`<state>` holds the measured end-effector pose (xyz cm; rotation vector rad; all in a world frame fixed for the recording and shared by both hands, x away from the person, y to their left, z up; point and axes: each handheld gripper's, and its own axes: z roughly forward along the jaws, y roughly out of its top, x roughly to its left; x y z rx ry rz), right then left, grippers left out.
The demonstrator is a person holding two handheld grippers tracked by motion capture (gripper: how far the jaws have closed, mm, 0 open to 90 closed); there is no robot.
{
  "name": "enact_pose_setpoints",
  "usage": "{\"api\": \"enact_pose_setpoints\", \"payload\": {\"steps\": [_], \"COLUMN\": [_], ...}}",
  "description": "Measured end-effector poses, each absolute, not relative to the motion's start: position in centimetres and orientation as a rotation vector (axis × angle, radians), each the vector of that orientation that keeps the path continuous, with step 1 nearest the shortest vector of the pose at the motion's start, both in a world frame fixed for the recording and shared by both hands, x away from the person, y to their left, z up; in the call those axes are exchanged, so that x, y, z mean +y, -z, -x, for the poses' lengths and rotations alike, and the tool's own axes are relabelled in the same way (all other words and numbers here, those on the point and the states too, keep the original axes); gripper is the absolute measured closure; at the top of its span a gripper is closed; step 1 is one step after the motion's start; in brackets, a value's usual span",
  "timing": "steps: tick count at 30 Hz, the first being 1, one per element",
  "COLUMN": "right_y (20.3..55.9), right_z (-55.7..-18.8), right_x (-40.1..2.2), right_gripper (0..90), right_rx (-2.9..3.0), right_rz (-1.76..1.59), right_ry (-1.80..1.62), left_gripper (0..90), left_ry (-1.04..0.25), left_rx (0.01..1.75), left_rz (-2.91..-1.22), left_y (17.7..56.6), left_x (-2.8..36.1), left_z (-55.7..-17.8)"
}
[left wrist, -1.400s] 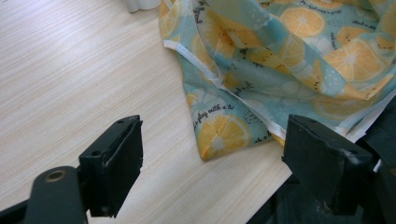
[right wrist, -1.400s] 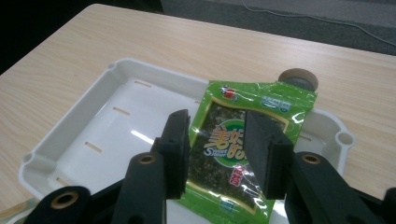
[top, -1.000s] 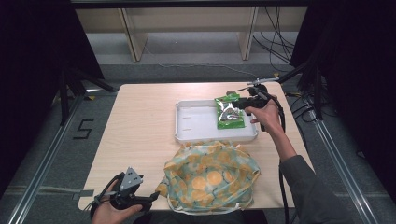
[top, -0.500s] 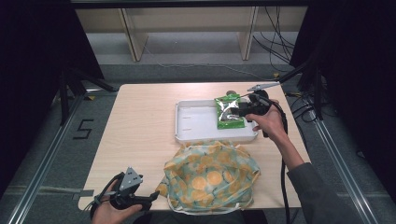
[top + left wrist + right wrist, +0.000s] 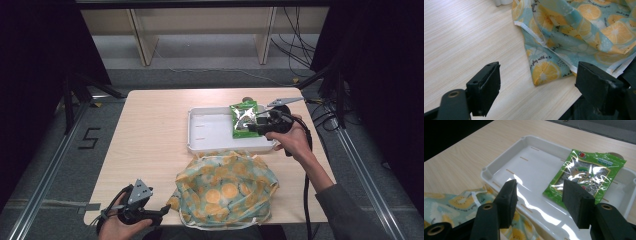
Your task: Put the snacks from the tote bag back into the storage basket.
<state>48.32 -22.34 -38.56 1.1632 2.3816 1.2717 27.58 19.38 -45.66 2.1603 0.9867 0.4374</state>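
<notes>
On the surface (image 5: 150, 130), the packet (image 5: 243, 119) lies in the tray (image 5: 210, 131), at three o'clock; the cloth (image 5: 225, 186) lies at the tray's six o'clock.

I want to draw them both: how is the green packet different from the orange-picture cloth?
The green packet is shiny and flat; the cloth is soft and crumpled. The packet is much smaller than the cloth. The packet lies inside the white tray, while the cloth sits on the table in front of it, its edge lying against the tray's near rim. Neither is being held: both the left gripper and the right gripper are open.
</notes>
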Motion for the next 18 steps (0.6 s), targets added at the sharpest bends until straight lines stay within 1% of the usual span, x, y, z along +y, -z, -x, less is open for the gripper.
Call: {"api": "enact_pose_setpoints", "payload": {"steps": [7, 18], "right_y": [38.7, 39.3], "right_z": [-47.3, -45.6], "right_x": [-23.1, -24.3], "right_gripper": [44.1, 41.6], "right_rx": [2.380, 2.372], "right_rz": [-1.126, -1.176], "right_ry": [-1.289, -1.269], "left_gripper": [19.4, 19.4], "left_ry": [-0.441, -0.442], "left_rx": [0.986, 0.988], "left_rz": [-2.163, -2.160], "left_y": [45.6, 45.6], "left_x": [19.4, 19.4], "left_z": [-27.6, -27.5]}}
